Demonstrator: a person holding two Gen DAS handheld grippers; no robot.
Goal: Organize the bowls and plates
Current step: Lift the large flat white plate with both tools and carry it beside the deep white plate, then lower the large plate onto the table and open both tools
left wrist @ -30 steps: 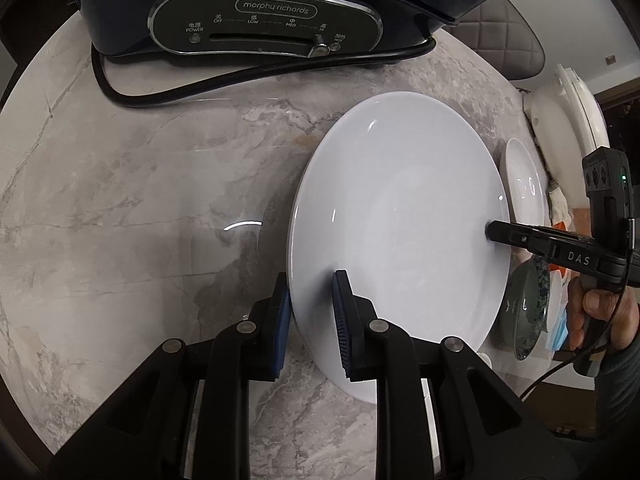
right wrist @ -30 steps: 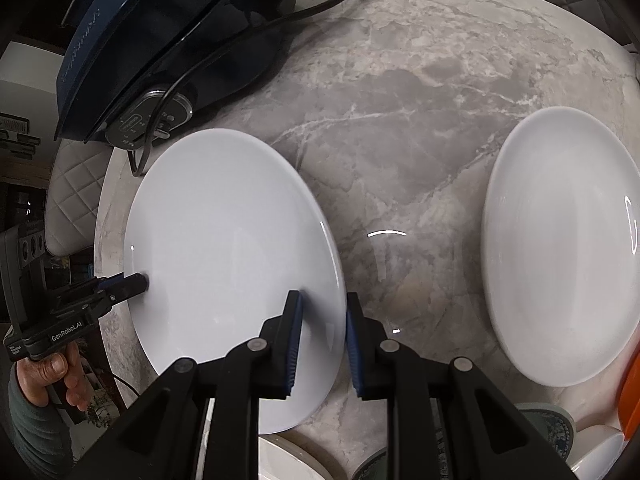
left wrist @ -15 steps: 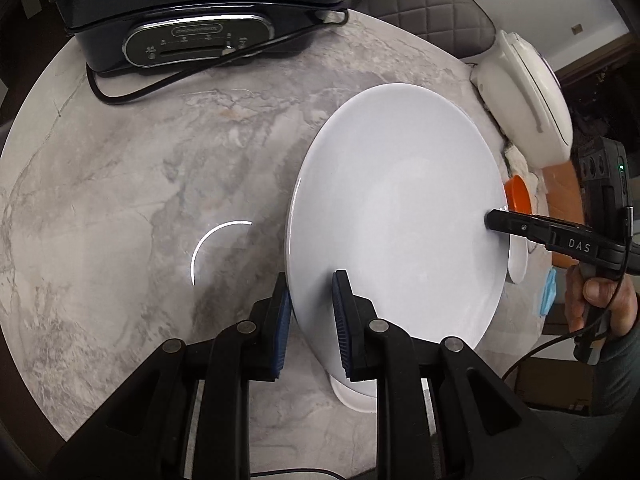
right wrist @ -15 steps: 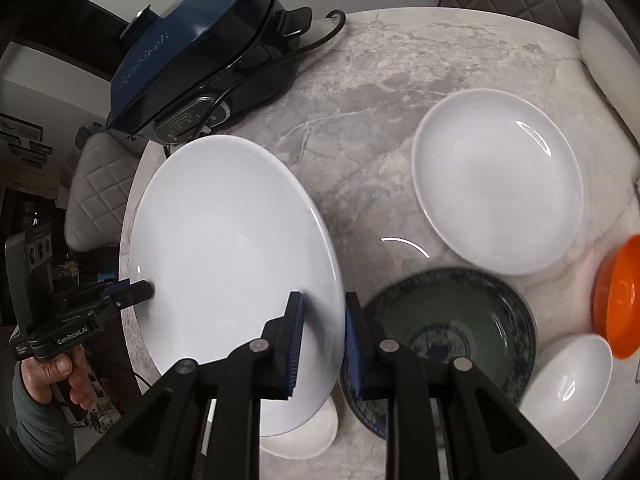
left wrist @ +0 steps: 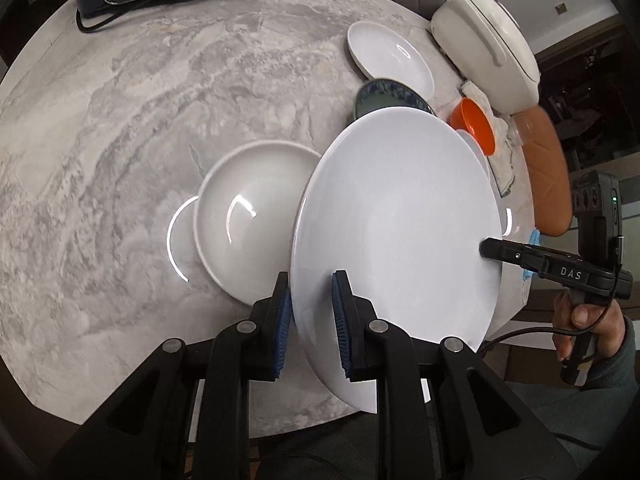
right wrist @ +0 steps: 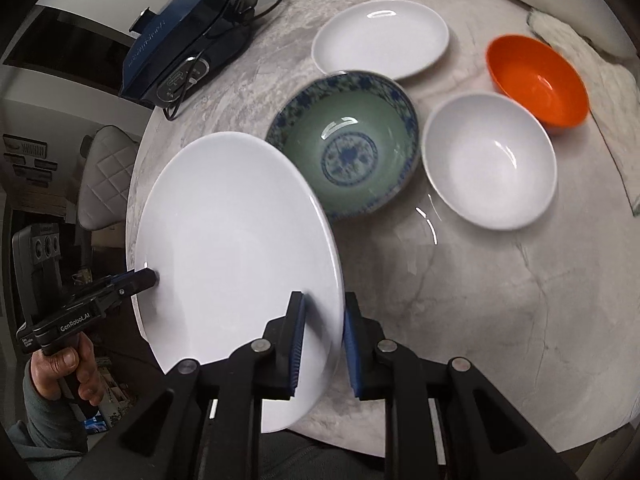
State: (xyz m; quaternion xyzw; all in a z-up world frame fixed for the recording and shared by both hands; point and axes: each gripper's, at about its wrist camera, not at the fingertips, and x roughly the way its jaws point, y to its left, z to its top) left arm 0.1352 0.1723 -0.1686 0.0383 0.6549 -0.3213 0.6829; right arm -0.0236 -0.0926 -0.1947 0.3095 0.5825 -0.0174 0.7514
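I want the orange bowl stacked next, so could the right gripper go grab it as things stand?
Probably not yet: the right gripper is shut on the big white plate's rim, sharing it with the left gripper. The orange bowl itself sits uncovered.

Opposed close wrist views, shared plate (left wrist: 396, 232)

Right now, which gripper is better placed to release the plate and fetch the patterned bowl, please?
Right, probably: the patterned bowl lies ahead of the right gripper; from the left gripper, the large plate hides most of it.

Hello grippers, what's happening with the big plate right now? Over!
Left gripper and right gripper both clamp the big white plate, lifted off the marble table. White bowl sits below.
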